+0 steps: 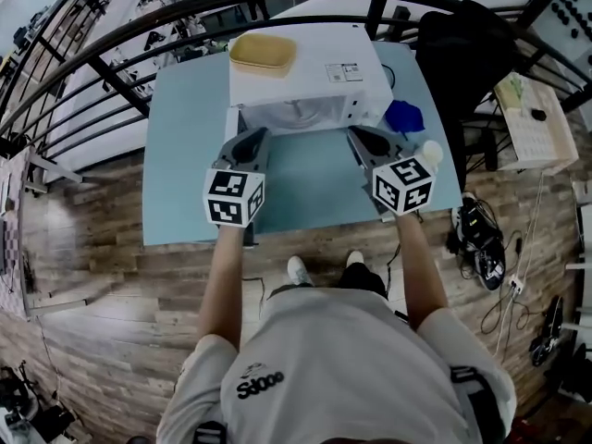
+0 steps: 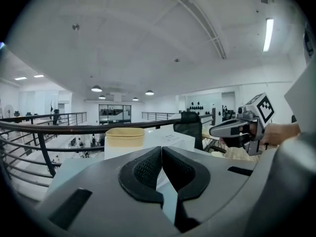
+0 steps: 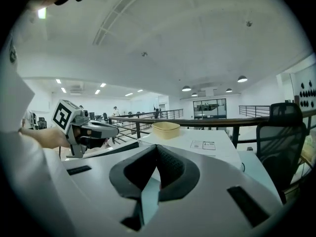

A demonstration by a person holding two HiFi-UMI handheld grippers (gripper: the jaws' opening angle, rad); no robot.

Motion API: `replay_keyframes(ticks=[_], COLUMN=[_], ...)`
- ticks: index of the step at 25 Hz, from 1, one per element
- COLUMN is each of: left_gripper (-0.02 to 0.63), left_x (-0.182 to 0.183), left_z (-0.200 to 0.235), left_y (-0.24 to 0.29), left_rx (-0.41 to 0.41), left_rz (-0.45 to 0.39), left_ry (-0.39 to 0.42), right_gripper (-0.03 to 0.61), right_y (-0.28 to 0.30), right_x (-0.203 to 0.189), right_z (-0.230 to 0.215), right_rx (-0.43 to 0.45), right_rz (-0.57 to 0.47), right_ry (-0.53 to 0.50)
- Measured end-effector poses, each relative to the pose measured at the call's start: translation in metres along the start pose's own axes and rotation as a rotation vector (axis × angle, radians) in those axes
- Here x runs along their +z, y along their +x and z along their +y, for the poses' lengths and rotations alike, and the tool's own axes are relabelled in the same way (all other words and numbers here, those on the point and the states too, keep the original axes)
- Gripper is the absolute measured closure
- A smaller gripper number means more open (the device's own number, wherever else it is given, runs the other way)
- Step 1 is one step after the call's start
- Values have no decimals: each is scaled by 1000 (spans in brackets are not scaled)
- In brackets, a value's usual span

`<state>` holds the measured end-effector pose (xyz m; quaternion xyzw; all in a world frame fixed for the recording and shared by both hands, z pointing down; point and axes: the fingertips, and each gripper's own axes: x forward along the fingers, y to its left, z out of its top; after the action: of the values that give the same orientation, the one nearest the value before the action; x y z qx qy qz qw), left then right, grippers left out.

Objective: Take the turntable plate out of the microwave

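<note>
A white microwave (image 1: 310, 81) stands at the far side of a light blue table (image 1: 190, 155), its front towards me. Glare washes out that front, so I cannot make out the turntable plate. My left gripper (image 1: 257, 135) hovers just before the microwave's lower left corner, jaws shut and empty. My right gripper (image 1: 354, 134) hovers before the lower right corner, also shut and empty. In the left gripper view the closed left gripper (image 2: 162, 149) points at the microwave (image 2: 163, 139). In the right gripper view the right gripper (image 3: 156, 147) faces the microwave top (image 3: 202, 143).
A tan bowl (image 1: 263, 54) rests on top of the microwave. A blue object (image 1: 404, 117) and a white cup (image 1: 431, 153) sit on the table's right side. A black chair (image 1: 462, 44) stands at the back right, a curved railing (image 1: 120, 54) behind the table.
</note>
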<state>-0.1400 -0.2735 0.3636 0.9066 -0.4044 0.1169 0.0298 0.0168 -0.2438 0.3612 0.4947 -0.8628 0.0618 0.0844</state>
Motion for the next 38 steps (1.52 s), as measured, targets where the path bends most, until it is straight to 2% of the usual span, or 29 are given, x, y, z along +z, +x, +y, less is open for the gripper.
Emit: replay_keyframes(ticks=[5,9,13,19,22,27,30,31,33,38], left_gripper=[595,595,595,595,594,592,569,518,469,418], left_x=[-16,-31,-47,-76,-90,-119,-145,-153,-171,-208], left_z=[9,13,12,9,9,25,35,37,43,55], left_y=[27,45,74,118,136,164,178,183,190,200], left_rx=[39,121,201,293,304,285,262,256,256,281], left_rz=[51,87,122,164,144,66,59,71,104,167], left_ry=[-35,-73,-104,-184,-278,-556,-689,-718,-750,-845], right_gripper=[572,572,572,572,572,572,571,567,533,485], right_y=[31,52,67,85,98,125,141,146,156,170], right_x=[-6,-13,-27,-60,-80,-114,-131,-136,-144,-161], right_z=[-21,-31,-55,-90,-95,-92,-88,-86,-82,-79], right_rx=[67,179,254,294,319,329,304,298,285,227], right_rz=[5,26,55,125,163,227,263,277,299,335], right_ry=[5,-14,-4,7,31,106,137,142,159,216])
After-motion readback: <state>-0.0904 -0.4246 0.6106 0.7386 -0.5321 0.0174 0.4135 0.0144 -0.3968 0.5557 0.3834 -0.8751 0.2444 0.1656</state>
